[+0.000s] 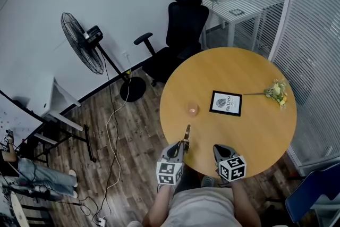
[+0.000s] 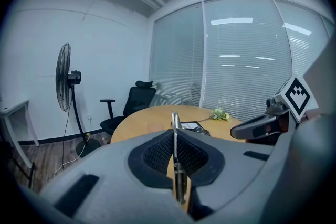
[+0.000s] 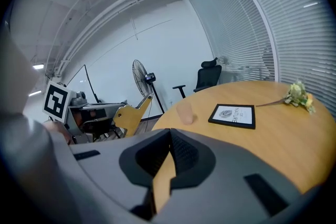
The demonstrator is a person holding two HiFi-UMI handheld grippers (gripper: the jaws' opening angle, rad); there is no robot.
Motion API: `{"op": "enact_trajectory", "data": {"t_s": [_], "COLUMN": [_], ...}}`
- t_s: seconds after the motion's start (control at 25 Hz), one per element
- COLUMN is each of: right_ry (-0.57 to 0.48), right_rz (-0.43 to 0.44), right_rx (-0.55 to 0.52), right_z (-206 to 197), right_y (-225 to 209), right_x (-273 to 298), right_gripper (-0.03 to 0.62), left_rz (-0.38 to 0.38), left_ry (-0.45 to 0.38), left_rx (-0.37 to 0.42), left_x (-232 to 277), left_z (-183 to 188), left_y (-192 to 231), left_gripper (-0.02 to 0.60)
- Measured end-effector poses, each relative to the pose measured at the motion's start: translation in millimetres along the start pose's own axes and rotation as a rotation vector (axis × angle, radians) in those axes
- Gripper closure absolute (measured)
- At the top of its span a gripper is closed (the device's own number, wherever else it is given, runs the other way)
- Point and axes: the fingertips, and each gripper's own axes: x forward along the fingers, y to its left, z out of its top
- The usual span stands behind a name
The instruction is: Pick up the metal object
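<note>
Between the left tool's (image 2: 175, 136) clenched jaws, the metal object (image 2: 176, 121) juts forward.

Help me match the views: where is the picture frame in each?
Head view: frame just right of centre.
Left gripper view: frame small, mid-picture.
Right gripper view: frame right of centre.
Shared landmark: flowers, to the frame's right in all.

Cup (image 1: 193, 109) L of frame (image 1: 226, 102) (on tbl (image 1: 255, 135))

Cup (image 1: 193, 109) and frame (image 1: 226, 102) stand mid-tabletop (image 1: 234, 64), flowers (image 1: 277, 93) by the right edge; the far half lies free.
</note>
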Motion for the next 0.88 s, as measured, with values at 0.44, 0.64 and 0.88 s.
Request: {"op": "enact_trajectory", "data": {"t_s": [0.44, 0.64, 0.88], "right_ry": [0.008, 0.018, 0.025], "right_rz": [0.013, 0.009, -0.003], "right_rx": [-0.002, 0.023, 0.042], "right_z": [-2, -6, -13], "right_y": [-1, -6, -9], "right_x": [0, -4, -4], "right_gripper": [0.597, 0.597, 0.597], "left_rz": [-0.020, -0.028, -0.032], "left_ry": [0.023, 0.028, 0.027], "left_rx": [-0.015, -0.014, -0.016], "left_x": [6, 9, 7], "left_z": [-5, -6, -8], "left_y": [-6, -10, -10], "left_gripper": [0.571, 0.571, 0.571]}}
